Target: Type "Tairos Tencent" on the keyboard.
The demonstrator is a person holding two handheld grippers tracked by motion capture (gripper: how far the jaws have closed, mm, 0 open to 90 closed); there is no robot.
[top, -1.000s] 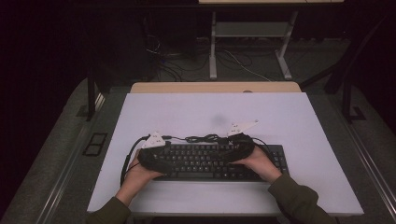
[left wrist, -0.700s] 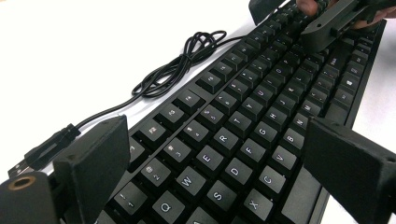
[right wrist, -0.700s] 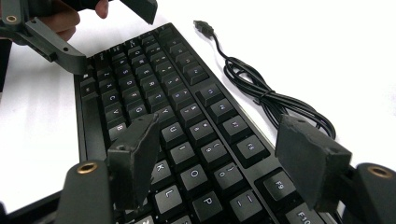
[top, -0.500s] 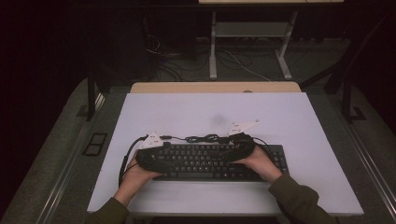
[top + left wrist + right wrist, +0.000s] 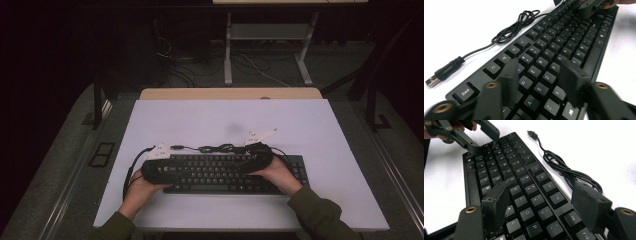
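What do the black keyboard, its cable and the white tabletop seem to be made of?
The keyboard looks like matte black plastic: dull moulded keycaps with printed white legends. Its cable seems rubbery or vinyl sheathed, lying in soft loops, and it ends in a metal USB plug with a bright shell. The tabletop looks like smooth white laminate or painted board; which one is unclear.
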